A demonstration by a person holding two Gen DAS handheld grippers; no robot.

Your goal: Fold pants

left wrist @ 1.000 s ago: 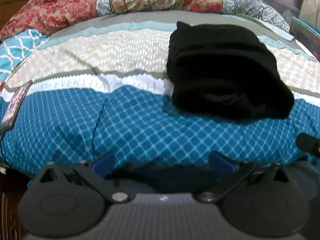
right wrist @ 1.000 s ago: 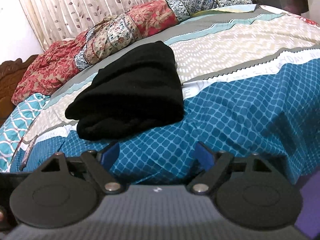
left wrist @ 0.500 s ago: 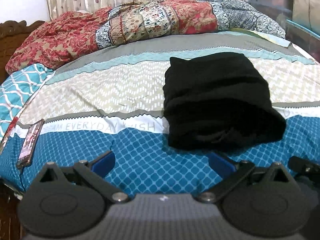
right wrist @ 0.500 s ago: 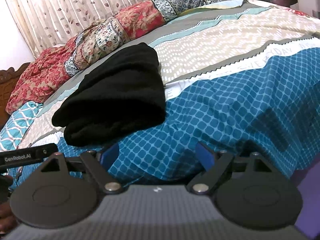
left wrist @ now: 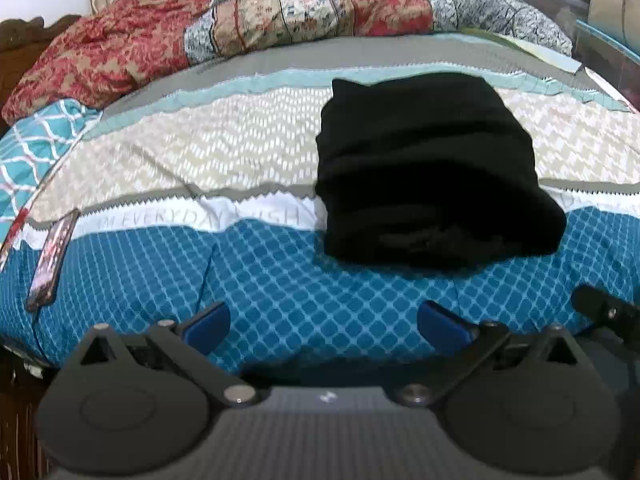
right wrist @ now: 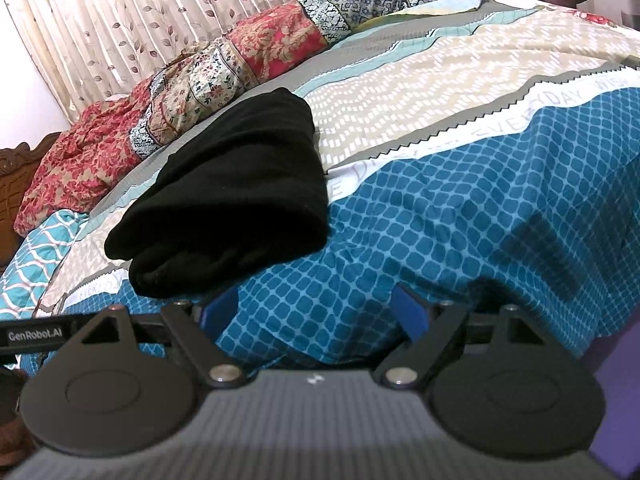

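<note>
The black pants lie folded in a thick compact bundle on the bedspread, right of centre in the left wrist view. In the right wrist view the pants lie left of centre. My left gripper is open and empty, held back from the bundle near the bed's front edge. My right gripper is open and empty, with its left blue fingertip just in front of the bundle's near end. Neither gripper touches the pants.
A phone lies on the bedspread at the left. A patchwork quilt is heaped along the far side by the curtain. A wooden headboard stands at the far left. The other gripper's bar shows at left.
Both grippers stay open. The left wrist view rose and pulled back over the second, then edged closer again. The right gripper drifted right, so the pants sit further left in its view.
</note>
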